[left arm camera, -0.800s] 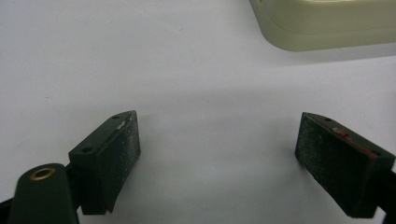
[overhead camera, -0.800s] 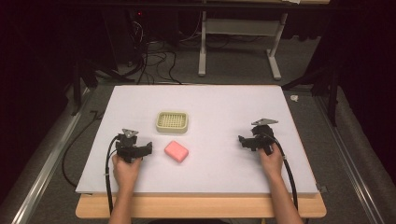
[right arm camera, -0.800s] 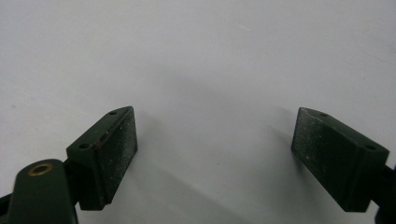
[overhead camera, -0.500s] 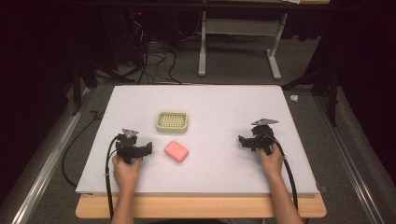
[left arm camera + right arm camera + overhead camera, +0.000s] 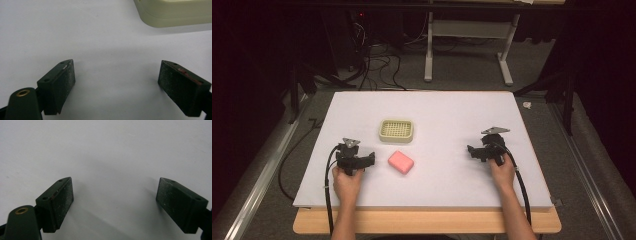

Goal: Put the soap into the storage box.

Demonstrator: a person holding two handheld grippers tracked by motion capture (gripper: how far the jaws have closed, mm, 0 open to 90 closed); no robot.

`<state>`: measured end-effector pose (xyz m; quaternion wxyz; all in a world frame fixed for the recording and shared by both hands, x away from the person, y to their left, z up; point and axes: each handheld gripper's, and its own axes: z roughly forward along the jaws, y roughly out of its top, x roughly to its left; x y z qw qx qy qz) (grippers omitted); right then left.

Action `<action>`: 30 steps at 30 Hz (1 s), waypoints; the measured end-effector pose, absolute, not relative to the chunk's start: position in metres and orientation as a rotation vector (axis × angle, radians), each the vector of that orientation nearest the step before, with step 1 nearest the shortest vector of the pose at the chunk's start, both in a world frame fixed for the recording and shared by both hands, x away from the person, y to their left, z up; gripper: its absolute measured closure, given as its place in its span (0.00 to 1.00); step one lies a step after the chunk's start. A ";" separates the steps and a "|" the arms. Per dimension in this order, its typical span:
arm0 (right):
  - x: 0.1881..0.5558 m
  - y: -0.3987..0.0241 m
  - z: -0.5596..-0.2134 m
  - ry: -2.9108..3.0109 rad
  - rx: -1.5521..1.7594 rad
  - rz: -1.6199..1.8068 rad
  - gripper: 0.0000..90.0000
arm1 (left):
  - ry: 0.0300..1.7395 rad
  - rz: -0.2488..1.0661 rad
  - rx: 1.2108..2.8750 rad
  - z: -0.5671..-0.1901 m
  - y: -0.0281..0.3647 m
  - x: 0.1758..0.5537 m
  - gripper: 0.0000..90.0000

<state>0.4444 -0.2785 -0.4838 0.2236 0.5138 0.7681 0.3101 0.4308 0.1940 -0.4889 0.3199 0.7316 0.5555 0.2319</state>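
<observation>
Both tongs rest low on the white worktop, near its front edge, each held from behind by a hand. Left tongs: jaws wide, nothing between them. Right tongs: jaws wide, nothing between them, well apart from everything else.

Pink bar lies flat just right of the left tongs, apart from them. Judged soap: light, stiff, likely slick; best gripped across its short sides, square on.

Beyond it, close but not touching, sits the cream dish with a gridded floor, empty.
</observation>
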 end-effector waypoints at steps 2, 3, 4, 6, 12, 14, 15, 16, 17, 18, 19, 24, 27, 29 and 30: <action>0.444 -0.278 -0.484 2.120 1.418 0.856 0.17 | 1.461 0.608 1.922 -0.489 0.194 0.431 0.16; 0.444 -0.278 -0.484 2.120 1.418 0.856 0.17 | 1.461 0.607 1.923 -0.489 0.194 0.431 0.16; 0.444 -0.278 -0.484 2.121 1.418 0.856 0.17 | 1.461 0.607 1.923 -0.489 0.194 0.431 0.16; 0.444 -0.279 -0.484 2.121 1.417 0.856 0.17 | 1.462 0.606 1.923 -0.489 0.194 0.431 0.16; 0.444 -0.279 -0.484 2.121 1.417 0.856 0.17 | 1.464 0.603 1.922 -0.488 0.194 0.431 0.17; 0.444 -0.279 -0.484 2.121 1.417 0.856 0.17 | 1.464 0.602 1.921 -0.488 0.194 0.431 0.17; 0.444 -0.278 -0.484 2.120 1.419 0.856 0.17 | 1.464 0.595 1.919 -0.488 0.195 0.431 0.17; 0.444 -0.278 -0.484 2.120 1.419 0.856 0.17 | 1.465 0.594 1.920 -0.488 0.195 0.432 0.17; 0.444 -0.278 -0.484 2.120 1.419 0.856 0.17 | 1.465 0.594 1.920 -0.488 0.195 0.432 0.17; 0.444 -0.278 -0.484 2.120 1.419 0.856 0.17 | 1.465 0.594 1.921 -0.488 0.195 0.432 0.17; 0.444 -0.278 -0.484 2.120 1.419 0.856 0.17 | 1.465 0.593 1.920 -0.488 0.195 0.432 0.17; 0.444 -0.278 -0.484 2.120 1.419 0.856 0.17 | 1.471 0.576 1.906 -0.487 0.197 0.431 0.17; 0.444 -0.278 -0.484 2.120 1.419 0.856 0.17 | 1.467 0.568 1.909 -0.486 0.199 0.429 0.17; 0.444 -0.278 -0.484 2.120 1.419 0.856 0.17 | 1.466 0.566 1.905 -0.486 0.200 0.427 0.17; 0.444 -0.278 -0.484 2.120 1.419 0.856 0.17 | 1.466 0.564 1.901 -0.485 0.200 0.426 0.17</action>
